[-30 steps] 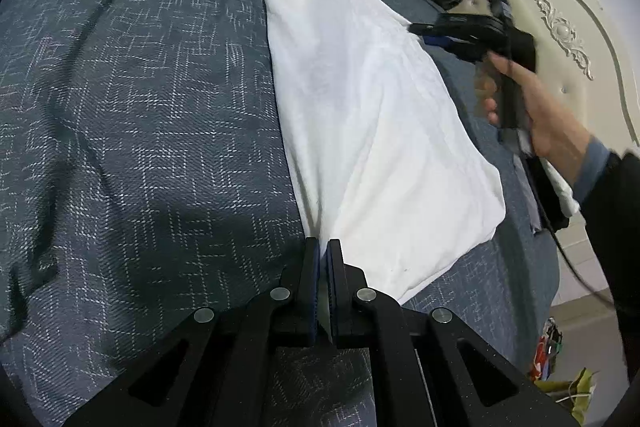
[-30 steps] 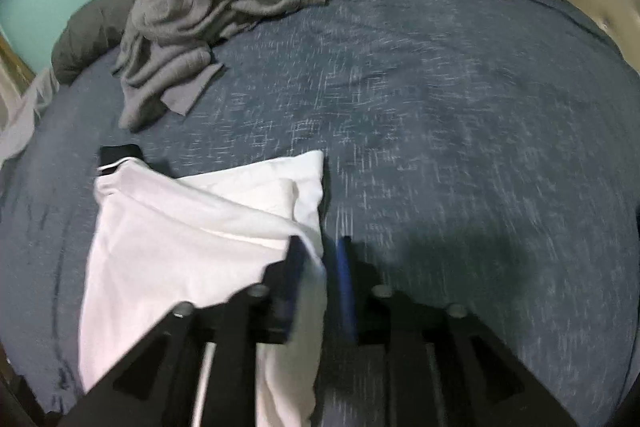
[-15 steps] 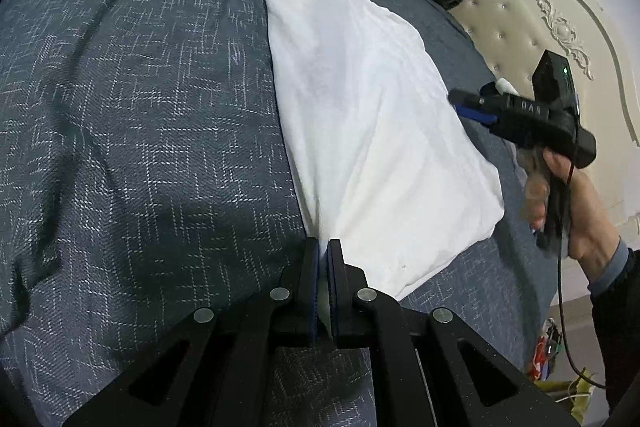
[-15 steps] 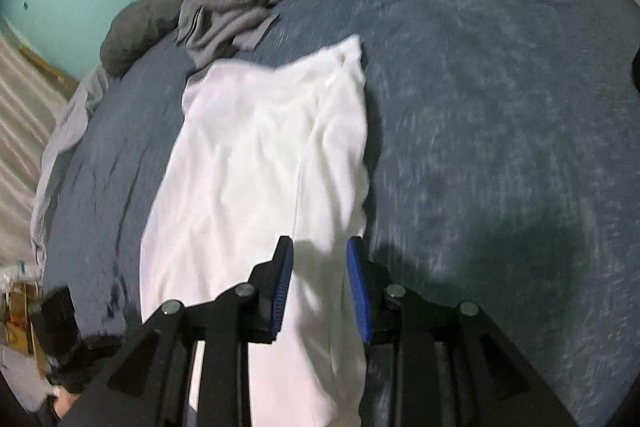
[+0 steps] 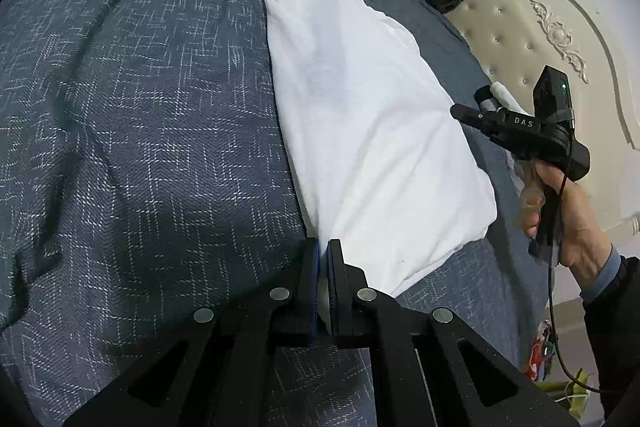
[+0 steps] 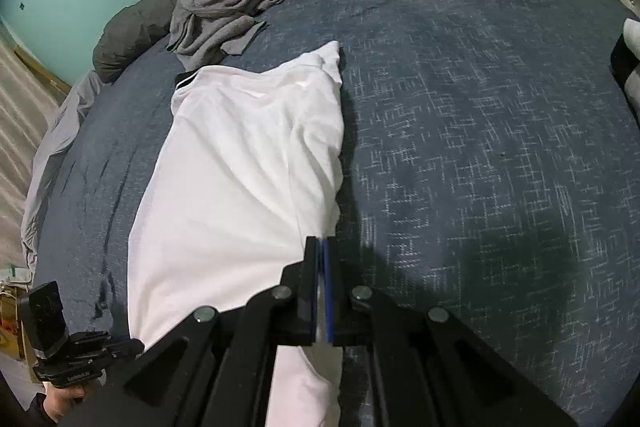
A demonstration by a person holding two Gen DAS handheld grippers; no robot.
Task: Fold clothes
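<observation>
Pinching opposite bottom corners of the white shirt point(image 5: 372, 131), both hand-held grippers point(image 5: 322, 247) point(image 6: 320, 247) are clamped.

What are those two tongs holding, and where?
Both pinch the white shirt: left tongs one bottom corner, right tongs the other corner of that hem.

Black angular tool point(image 5: 323, 259) with blue pads and round silver screws; hand point(image 5: 568, 223) wears a blue cuff under a black sleeve.
</observation>
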